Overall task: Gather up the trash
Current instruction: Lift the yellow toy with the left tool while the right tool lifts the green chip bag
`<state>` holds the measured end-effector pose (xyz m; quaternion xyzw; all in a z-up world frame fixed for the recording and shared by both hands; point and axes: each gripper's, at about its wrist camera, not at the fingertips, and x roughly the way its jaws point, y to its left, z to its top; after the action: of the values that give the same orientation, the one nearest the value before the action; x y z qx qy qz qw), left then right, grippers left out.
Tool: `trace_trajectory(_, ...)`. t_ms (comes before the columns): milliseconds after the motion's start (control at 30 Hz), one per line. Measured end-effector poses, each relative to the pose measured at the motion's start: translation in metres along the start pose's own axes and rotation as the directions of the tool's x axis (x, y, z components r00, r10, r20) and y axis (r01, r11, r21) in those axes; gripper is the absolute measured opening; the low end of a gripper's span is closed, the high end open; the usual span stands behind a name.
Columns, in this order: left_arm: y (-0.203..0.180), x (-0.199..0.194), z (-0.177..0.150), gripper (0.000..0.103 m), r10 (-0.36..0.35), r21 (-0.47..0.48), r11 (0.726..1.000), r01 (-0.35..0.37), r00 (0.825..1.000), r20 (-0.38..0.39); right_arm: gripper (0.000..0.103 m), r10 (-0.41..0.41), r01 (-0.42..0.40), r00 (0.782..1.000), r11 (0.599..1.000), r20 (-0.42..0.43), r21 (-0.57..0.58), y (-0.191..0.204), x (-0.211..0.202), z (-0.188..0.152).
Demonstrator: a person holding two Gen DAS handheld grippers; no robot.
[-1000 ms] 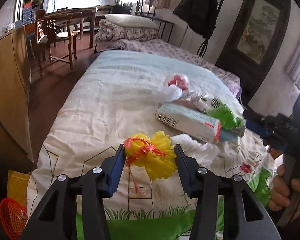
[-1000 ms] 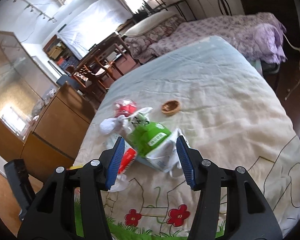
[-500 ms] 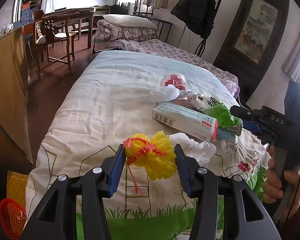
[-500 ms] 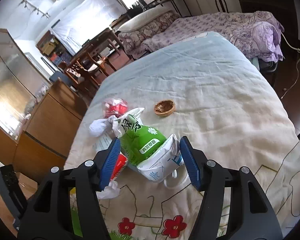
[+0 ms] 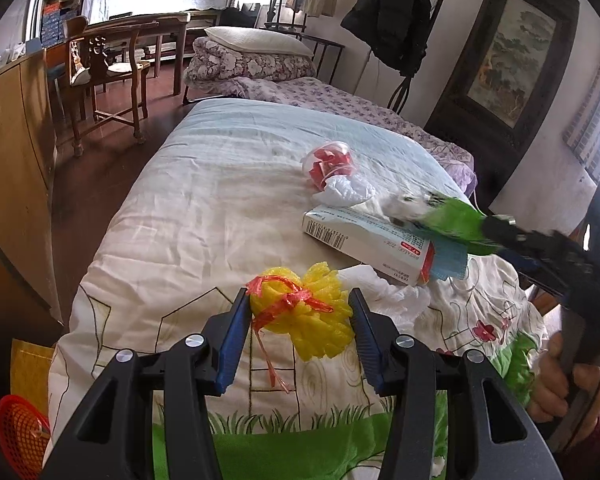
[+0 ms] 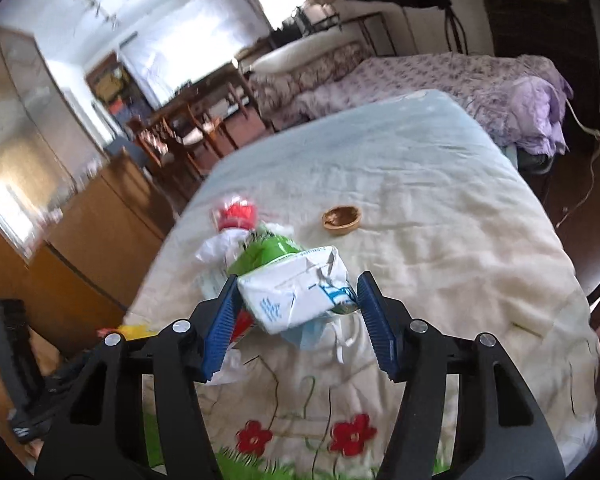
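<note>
Trash lies on a bed quilt. My left gripper is shut on a yellow foam net tied with red string, holding it just above the quilt. My right gripper is open around a green-and-white snack bag, its pads not touching it; in the left wrist view the gripper reaches in from the right at the green bag. A long white carton, crumpled white tissue, a clear cup with red scraps and a blue face mask lie beside it.
A brown nutshell sits on the quilt beyond the pile. A red mesh basket stands on the floor at lower left. A wooden cabinet runs along the bed's left side. A second bed with pillows lies behind.
My right gripper has moved forward over the green-and-white bag, which now sits between its open fingers. My left gripper still holds the yellow net and has barely moved.
</note>
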<state>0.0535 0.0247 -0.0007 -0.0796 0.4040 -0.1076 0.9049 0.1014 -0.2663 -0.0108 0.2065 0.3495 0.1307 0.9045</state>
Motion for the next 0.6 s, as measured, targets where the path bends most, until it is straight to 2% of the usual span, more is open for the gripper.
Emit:
trace_trajectory(67, -0.001, 0.001, 0.000, 0.049, -0.002, 0.005, 1.000, 0.002, 1.000, -0.003, 0.060, 0.000, 0.000, 1.000, 0.999, 0.004, 0.038, -0.010, -0.009, -0.003)
trace_trajectory(133, -0.002, 0.002, -0.001, 0.049, 0.001, 0.007, 1.000, -0.001, 1.000, -0.010, 0.062, 0.019, -0.017, 0.999, 0.997, -0.035, 0.076, -0.017, -0.006, -0.006)
trace_trajectory(200, -0.002, 0.003, -0.001, 0.049, 0.002, 0.004, 1.000, -0.002, 1.000, -0.017, 0.075, 0.023, -0.018, 0.999, 0.993, -0.045, 0.114, -0.023, -0.004, -0.003)
trace_trajectory(267, 0.000, 0.003, -0.001, 0.049, 0.003, 0.001, 1.000, -0.003, 1.000, -0.021, 0.076, 0.027, -0.028, 1.000, 0.989, 0.004, 0.143, -0.028, -0.011, 0.001)
trace_trajectory(367, 0.000, 0.005, -0.002, 0.050, 0.009, -0.005, 1.000, -0.009, 0.999, -0.030, 0.077, 0.026, -0.025, 1.000, 0.989, -0.005, 0.146, -0.027, -0.007, 0.001)
trace_trajectory(467, 0.001, 0.008, -0.002, 0.051, 0.014, -0.009, 1.000, -0.015, 0.999, -0.044, 0.077, 0.000, 0.004, 0.999, 0.995, -0.041, 0.099, -0.019, 0.005, 0.000)
trace_trajectory(600, 0.003, 0.013, -0.001, 0.057, 0.020, -0.018, 1.000, -0.021, 0.998, -0.062, 0.076, -0.105, 0.100, 0.988, 0.994, -0.115, -0.053, 0.003, 0.029, -0.004)
